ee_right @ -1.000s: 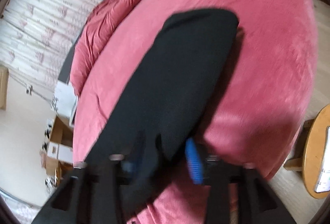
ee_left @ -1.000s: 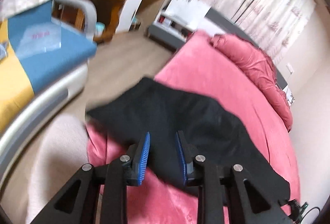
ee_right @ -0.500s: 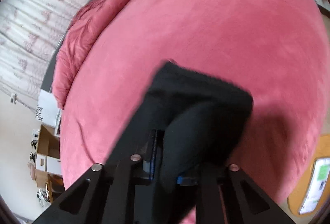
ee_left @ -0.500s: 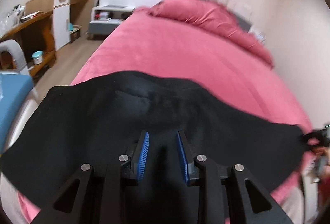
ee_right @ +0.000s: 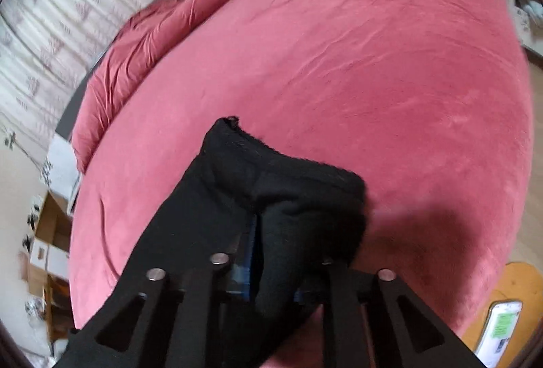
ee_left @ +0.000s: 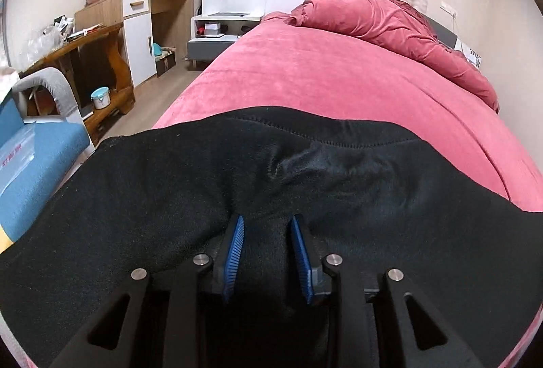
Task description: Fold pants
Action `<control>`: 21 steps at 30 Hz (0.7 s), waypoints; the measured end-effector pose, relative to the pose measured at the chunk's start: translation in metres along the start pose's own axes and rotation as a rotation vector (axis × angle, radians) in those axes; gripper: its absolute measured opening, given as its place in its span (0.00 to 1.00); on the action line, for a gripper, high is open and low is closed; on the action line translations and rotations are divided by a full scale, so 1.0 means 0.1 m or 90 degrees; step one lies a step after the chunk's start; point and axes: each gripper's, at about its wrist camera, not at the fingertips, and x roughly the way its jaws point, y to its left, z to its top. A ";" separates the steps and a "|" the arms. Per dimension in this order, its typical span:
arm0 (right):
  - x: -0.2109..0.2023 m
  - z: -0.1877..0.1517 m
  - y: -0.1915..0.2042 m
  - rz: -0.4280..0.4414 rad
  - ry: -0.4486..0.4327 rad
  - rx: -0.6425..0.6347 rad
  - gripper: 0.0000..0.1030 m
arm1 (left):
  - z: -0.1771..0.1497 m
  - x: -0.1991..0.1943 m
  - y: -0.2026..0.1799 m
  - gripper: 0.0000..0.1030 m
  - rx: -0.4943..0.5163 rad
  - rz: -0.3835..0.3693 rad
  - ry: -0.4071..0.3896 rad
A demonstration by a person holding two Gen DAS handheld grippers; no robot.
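Observation:
Black pants [ee_left: 169, 198] stretch across the foot end of a pink bed [ee_left: 322, 73]. My left gripper [ee_left: 266, 222] has a ridge of the black cloth filling the gap between its blue pads, and its jaws are opening slightly. In the right wrist view, the pants' end [ee_right: 305, 185] is bunched into a thick wad and casts a shadow on the bed [ee_right: 373, 62]. That wad sits between the jaws of my right gripper [ee_right: 275, 242], which are opening. The cloth hides the right fingertips.
A rumpled pink duvet [ee_left: 407, 25] lies along the headboard. Left of the bed stand a blue seat [ee_left: 40, 164], a wooden desk [ee_left: 101, 62] and a white nightstand [ee_left: 217, 28]. A round wooden table [ee_right: 502, 317] with a phone stands off the bed's corner, and cardboard boxes [ee_right: 47, 232] sit lower left.
My left gripper rolled level and swung to face the headboard, bringing the pants down across the bed's foot. My right gripper closed on the pants' end, which bunched up.

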 end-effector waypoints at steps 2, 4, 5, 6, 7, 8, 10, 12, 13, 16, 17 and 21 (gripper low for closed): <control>-0.15 -0.06 -0.01 -0.048 -0.035 0.027 0.37 | 0.00 0.01 0.02 0.29 -0.009 -0.008 0.002; -0.32 -0.15 0.08 -0.119 -0.077 0.031 0.51 | 0.00 0.00 0.03 0.29 -0.013 -0.014 0.001; -0.41 -0.20 0.15 -0.150 -0.100 0.019 0.57 | 0.00 -0.01 0.04 0.29 -0.014 -0.015 0.001; -0.52 -0.26 0.24 -0.169 -0.131 -0.004 0.58 | 0.00 -0.01 0.05 0.29 -0.018 -0.019 0.003; -0.62 -0.33 0.38 -0.164 -0.156 -0.041 0.58 | 0.01 0.00 0.07 0.29 -0.024 -0.024 0.005; -0.68 -0.40 0.51 -0.159 -0.168 -0.074 0.57 | 0.02 -0.01 0.08 0.29 -0.030 -0.029 0.009; -0.77 -0.63 0.84 -0.125 -0.172 -0.161 0.58 | 0.03 -0.04 0.11 0.29 -0.037 -0.040 0.022; -0.74 -0.87 1.22 -0.027 -0.124 -0.237 0.58 | 0.04 -0.09 0.14 0.29 -0.047 -0.054 0.039; -0.71 -0.95 1.36 0.004 -0.099 -0.261 0.58 | 0.05 -0.11 0.16 0.29 -0.049 -0.062 0.045; -0.55 -1.31 1.93 0.111 0.007 -0.350 0.58 | 0.08 -0.13 0.20 0.29 -0.051 -0.074 0.052; -0.50 -1.45 2.15 0.152 0.039 -0.378 0.58 | 0.07 -0.13 0.21 0.29 -0.048 -0.075 0.052; -0.24 -1.89 2.96 0.227 0.149 -0.475 0.58 | 0.03 -0.11 0.27 0.29 -0.039 -0.066 0.049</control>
